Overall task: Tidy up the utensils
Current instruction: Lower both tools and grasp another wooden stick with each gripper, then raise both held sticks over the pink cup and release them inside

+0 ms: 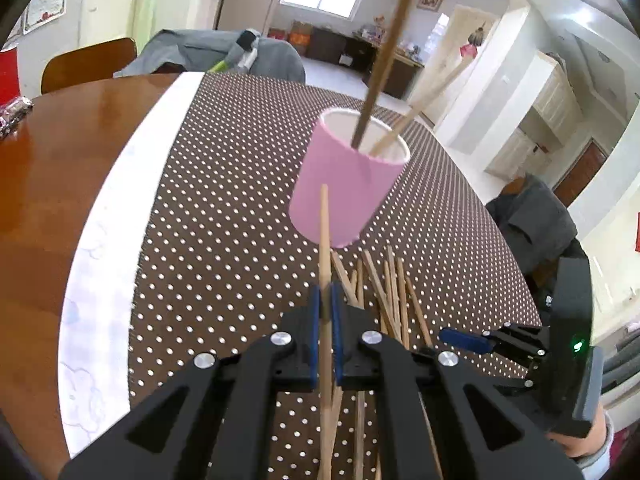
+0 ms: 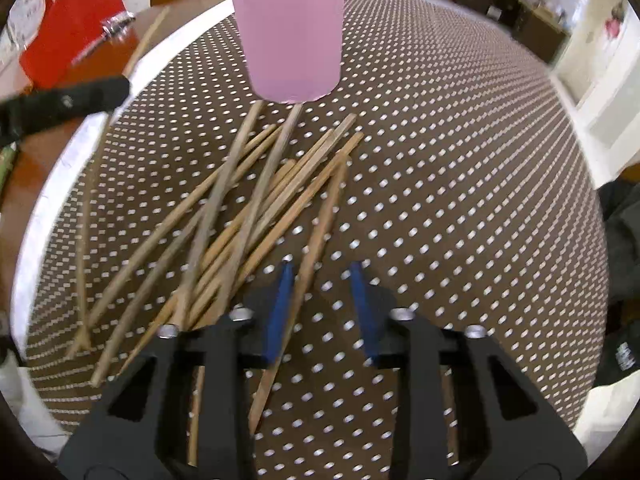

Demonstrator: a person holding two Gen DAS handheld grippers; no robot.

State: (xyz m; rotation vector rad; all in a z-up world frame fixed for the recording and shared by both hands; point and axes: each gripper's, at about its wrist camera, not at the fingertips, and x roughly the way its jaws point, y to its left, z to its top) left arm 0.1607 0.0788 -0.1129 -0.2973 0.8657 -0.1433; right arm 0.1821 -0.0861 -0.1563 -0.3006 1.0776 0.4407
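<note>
Fingers first: we are finding the blue pads of the left gripper (image 1: 325, 312) pressed together on a single pale wooden chopstick (image 1: 324, 240), which is standing up between them and rising toward the camera's view of the cup. We are seeing the right gripper (image 2: 322, 276) with its blue pads (image 2: 280, 308) standing apart; a light wooden chopstick (image 2: 308, 264) is lying in the gap, close against the left-hand pad, and the other pad is not touching it, so we are recording no grip there.

Working outward, we are noting a loose heap of bamboo chopsticks (image 2: 240, 200) lying crossed over one another on the brown white-dotted tablecloth (image 2: 460, 160), directly beneath and ahead of both grippers. Beyond the heap a pink cylindrical cup with a white inside (image 1: 344, 184) is standing upright on the same cloth, its base just beside the far tips of the pile. A dark brown stick (image 1: 384, 64) and a pale stick (image 1: 420, 108) are leaning inside it.

Further out, we are observing the white cloth border (image 1: 120, 216) running along the polished brown wooden table (image 1: 52, 184), with a red box (image 2: 68, 36) sitting on that table.
</note>
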